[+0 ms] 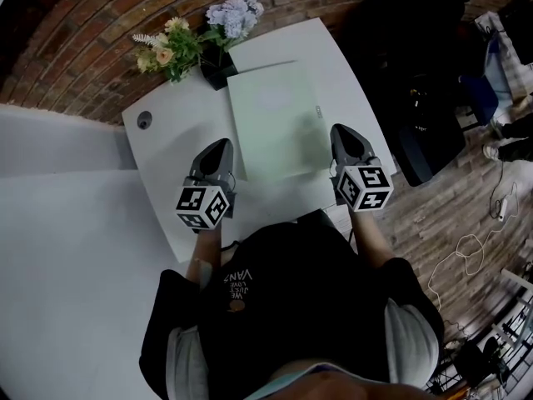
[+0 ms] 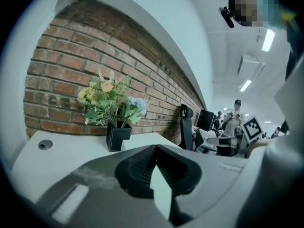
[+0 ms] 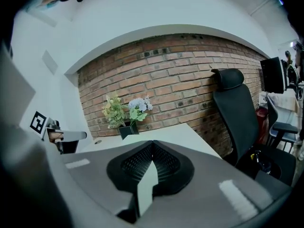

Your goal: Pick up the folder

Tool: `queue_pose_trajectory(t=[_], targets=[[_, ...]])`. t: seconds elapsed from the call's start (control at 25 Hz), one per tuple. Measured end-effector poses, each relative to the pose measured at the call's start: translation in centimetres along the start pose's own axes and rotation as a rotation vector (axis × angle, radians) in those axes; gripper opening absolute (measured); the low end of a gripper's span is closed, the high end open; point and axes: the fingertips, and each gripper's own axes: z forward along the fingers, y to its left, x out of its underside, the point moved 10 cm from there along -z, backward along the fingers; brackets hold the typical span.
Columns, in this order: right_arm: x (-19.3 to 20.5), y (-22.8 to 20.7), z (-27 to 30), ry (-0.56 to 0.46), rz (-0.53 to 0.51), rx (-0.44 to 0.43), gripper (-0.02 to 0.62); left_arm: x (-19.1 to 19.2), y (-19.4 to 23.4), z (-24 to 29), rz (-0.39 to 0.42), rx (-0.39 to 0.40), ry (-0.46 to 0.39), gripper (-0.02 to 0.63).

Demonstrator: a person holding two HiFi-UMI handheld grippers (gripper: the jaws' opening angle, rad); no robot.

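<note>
1. A pale green folder (image 1: 275,122) lies flat near the middle of a white worktop (image 1: 179,132). Its long sides run away from the person.
2. The left gripper (image 1: 220,147) is over the worktop just beside the folder's near left corner. Its jaws are clenched tip to tip with nothing between them, and its own view shows the ribbed pads meeting at the front.
3. The right gripper (image 1: 341,131) is at the folder's near right edge. Whether it touches the folder cannot be told. Its jaws are also pressed together and empty.
4. Both grippers point away from the person and tilt slightly downward, one on each side of the folder.
5. A black vase (image 1: 218,67) with yellow, white and pale blue flowers (image 1: 200,36) stands at the far edge of the worktop, just beyond the folder's far left corner and against a brick wall (image 1: 100,23).
6. A round cable hole (image 1: 145,121) sits in the worktop's far left corner, well apart from the folder.
7. A black office chair (image 3: 233,113) stands to the right of the worktop.
</note>
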Motion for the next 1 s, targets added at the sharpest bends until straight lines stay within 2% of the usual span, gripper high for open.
queue_pose_trajectory(t=[0.2,0.52,0.68,1.0], targets=[[0.5,-0.7,1.2,0.053,-0.002,-0.011,0.0,0.4,0.7,0.8,-0.041,-0.027,0.025,0.0],[1.5,-1.8,3.5,0.14,0.033,-0.032,0.094,1.7,1.3,2.3,-0.104,-0.035,0.087,0.018],[2.0,-2.3,4.8,0.185,0.048,-0.047,0.152,2.2,1.6,3.0,-0.122,-0.06,0.113,0.073],[3.0,-2.7,6.9,0.286,0.069,-0.101,0.227,3.1,1.7,4.4,-0.167,-0.077,0.152,0.17]])
